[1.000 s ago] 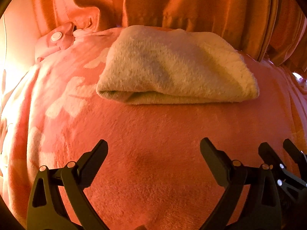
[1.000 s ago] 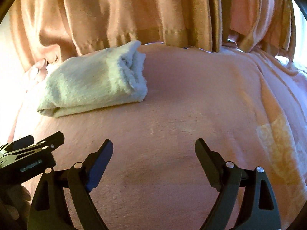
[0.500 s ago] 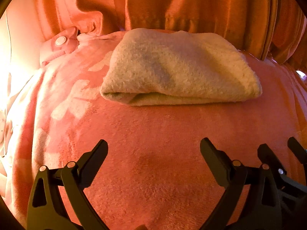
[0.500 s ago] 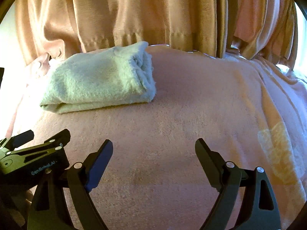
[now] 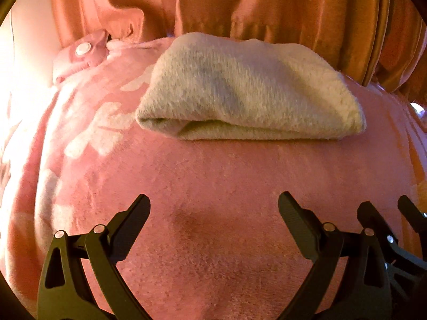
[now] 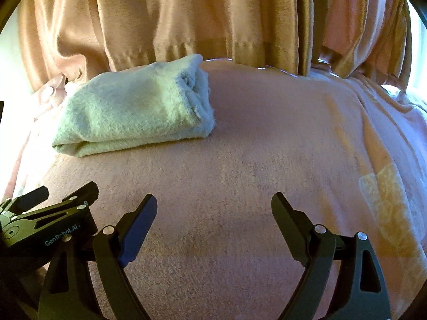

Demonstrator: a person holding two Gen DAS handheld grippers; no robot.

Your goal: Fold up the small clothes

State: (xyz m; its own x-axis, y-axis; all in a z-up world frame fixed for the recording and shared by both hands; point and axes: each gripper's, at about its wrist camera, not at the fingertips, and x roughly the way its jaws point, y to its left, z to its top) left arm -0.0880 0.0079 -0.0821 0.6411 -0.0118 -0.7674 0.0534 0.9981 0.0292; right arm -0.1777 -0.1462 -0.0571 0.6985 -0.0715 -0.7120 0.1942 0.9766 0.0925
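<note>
Nearest, the left gripper (image 5: 213,205) and the right gripper (image 6: 213,205) hovered with fingers spread wide and nothing between them, over a pink fleece blanket (image 5: 213,176). The left gripper's body, at 8 o'clock in the right wrist view, read "GenRobot.AI". Farther out, at 12 o'clock from the left gripper and 10 o'clock from the right, lay the folded cream cloth (image 6: 138,106), fuzzy, its fold facing near. Beyond hung an orange curtain (image 6: 186,13).

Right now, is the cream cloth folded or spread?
Folded. The cream cloth lies as a compact bundle on the pink blanket, with a doubled fold along its near edge and stacked layers at its right end.
</note>
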